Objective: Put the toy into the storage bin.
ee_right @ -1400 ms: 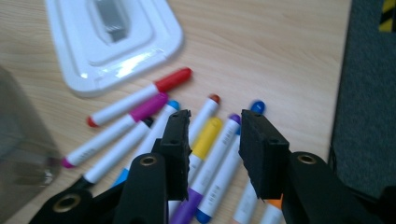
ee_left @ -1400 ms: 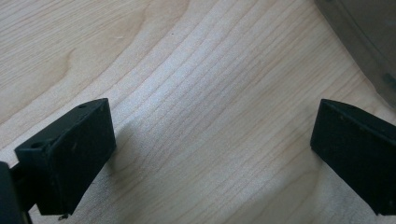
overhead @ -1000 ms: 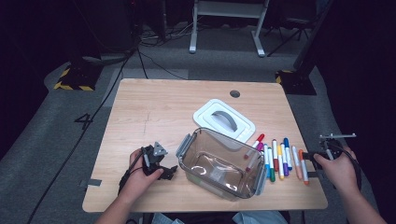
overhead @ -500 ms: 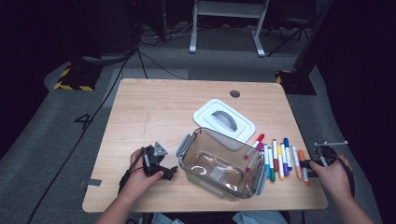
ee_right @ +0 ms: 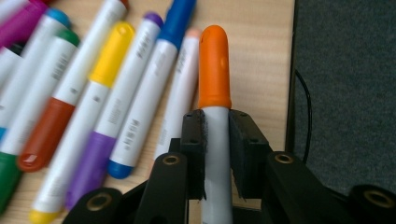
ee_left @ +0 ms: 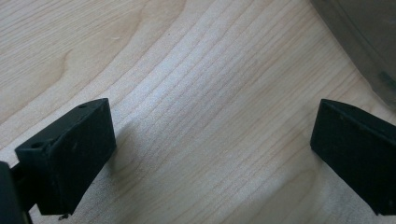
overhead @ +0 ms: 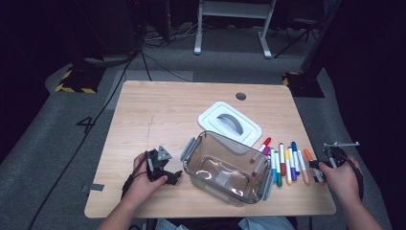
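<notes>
Gripping the orange-capped marker [ee_right: 214,93] by its white barrel just below the cap, the right gripper [ee_right: 215,140] has just been closing its jaws and now has both pads pressed on the barrel. In the high view this marker [overhead: 309,155] lies at the 3 o'clock end of the row of markers [overhead: 285,163] on the tabletop [overhead: 163,110], by the right gripper [overhead: 320,165].

The marker looks light and stiff, a smooth plastic tube that could roll or slip if pinched near an end; a hold on the mid-barrel seems the safer choice, and little squeeze should be needed.

The clear container [overhead: 227,167] stands open at about 6 o'clock on the tabletop and appears to hold one red-capped marker [overhead: 255,163] leaning against its right wall. Its white lid [overhead: 230,122] lies apart at its 12 o'clock.

The left gripper [overhead: 163,167] rests at 9 o'clock of the container with its jaws spread wide and nothing between them [ee_left: 210,154].
</notes>
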